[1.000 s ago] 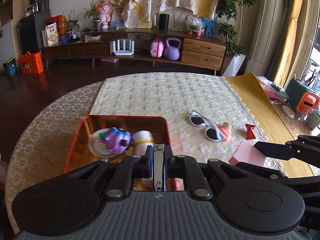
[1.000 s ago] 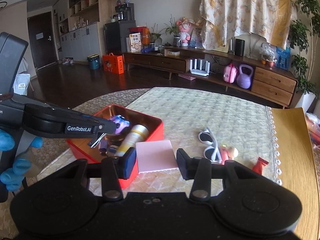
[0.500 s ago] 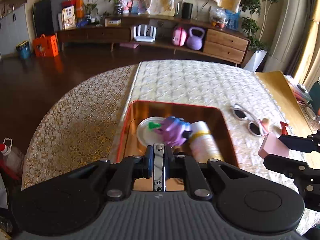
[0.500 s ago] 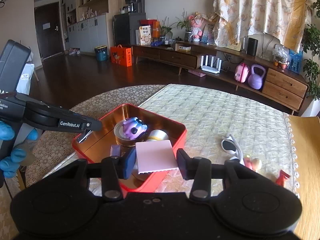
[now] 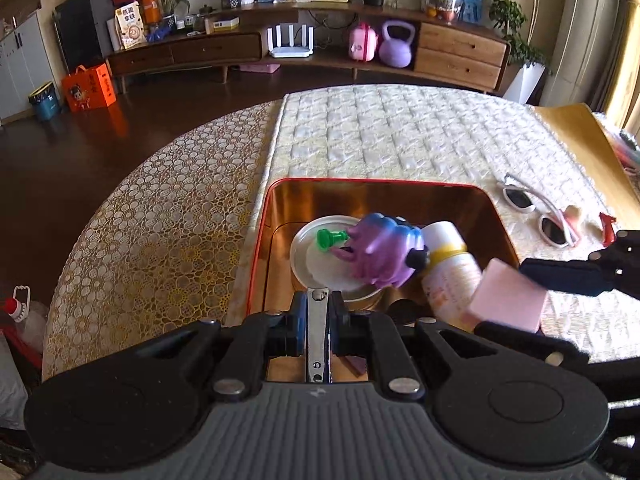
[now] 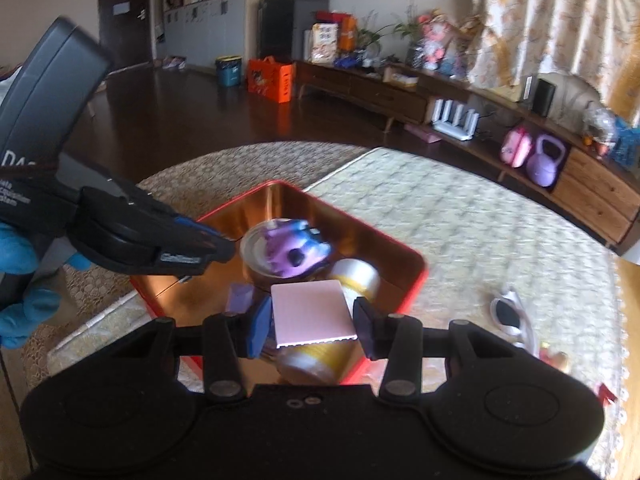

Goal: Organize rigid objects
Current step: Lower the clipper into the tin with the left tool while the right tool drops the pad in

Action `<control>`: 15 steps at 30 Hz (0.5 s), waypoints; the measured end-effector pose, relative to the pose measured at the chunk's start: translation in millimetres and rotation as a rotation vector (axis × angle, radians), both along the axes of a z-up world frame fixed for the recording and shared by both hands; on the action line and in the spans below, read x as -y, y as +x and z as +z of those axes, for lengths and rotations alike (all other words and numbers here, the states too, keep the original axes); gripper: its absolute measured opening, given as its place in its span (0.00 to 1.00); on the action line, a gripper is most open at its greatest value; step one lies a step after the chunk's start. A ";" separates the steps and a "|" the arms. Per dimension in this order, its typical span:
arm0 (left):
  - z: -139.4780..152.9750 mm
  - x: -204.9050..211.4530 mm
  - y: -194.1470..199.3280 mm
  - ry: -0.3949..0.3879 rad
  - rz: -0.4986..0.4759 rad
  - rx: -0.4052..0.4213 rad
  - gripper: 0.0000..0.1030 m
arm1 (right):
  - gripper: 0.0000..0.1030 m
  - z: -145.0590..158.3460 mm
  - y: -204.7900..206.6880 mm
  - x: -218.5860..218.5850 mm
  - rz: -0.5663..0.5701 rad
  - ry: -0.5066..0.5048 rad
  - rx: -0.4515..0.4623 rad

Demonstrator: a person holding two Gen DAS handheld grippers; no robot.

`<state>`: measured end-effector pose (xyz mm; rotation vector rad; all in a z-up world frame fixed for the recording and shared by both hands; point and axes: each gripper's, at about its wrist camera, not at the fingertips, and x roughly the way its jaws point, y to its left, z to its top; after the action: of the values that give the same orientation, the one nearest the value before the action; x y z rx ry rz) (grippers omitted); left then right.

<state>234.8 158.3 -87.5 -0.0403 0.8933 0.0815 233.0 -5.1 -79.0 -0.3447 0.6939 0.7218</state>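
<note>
Left wrist view: the left gripper (image 5: pixel 318 316) is being held over the near edge of the red tin (image 5: pixel 400 182), and its fingers are being pressed together on a thin metal nail clipper (image 5: pixel 318 340), which is standing upright between the pads. Inside the tin, a purple toy (image 5: pixel 380 250) is lying on a round white lid (image 5: pixel 316 256), with a green pin (image 5: pixel 330 238) beside it on that lid. A white and yellow bottle (image 5: pixel 448 264) is lying on its side along the tin's right wall. At the right, the right gripper (image 5: pixel 516 300) is being held over the tin's near right corner, clamped on a pink block (image 5: pixel 508 296). White sunglasses (image 5: pixel 536 216) are lying on the quilted cloth (image 5: pixel 400 136) just past the tin's right edge, near the table's right edge, and a small red piece (image 5: pixel 608 226) is lying beyond them.

Right wrist view: the right gripper (image 6: pixel 312 320) is seen with its 2 fingers closed against the sides of the pink block (image 6: pixel 310 314), which is being held flat above the near part of the tin (image 6: pixel 416 280). The bottle (image 6: pixel 352 280) is lying directly under the block, and the purple toy (image 6: pixel 294 248) is sitting farther back. The left gripper (image 6: pixel 226 250) is being held by a blue-gloved hand (image 6: pixel 16 280) over the tin's left edge. The picture is blurred, and the clipper cannot be made out clearly here. The sunglasses (image 6: pixel 508 314) are lying on the cloth to the right of the tin.
</note>
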 end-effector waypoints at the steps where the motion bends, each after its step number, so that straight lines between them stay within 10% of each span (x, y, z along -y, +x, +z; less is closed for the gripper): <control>1: -1.9 -1.3 2.2 0.000 0.002 -0.006 0.11 | 0.43 -2.4 1.0 -3.3 0.006 -0.009 -0.001; 15: -21.3 -3.0 14.2 -0.005 0.016 -0.043 0.11 | 0.43 -21.2 -7.1 -22.0 0.083 -0.055 0.000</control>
<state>249.0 161.3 -108.8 -0.0502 0.9366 0.0957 225.9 16.9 -100.1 -0.4258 0.7035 0.7823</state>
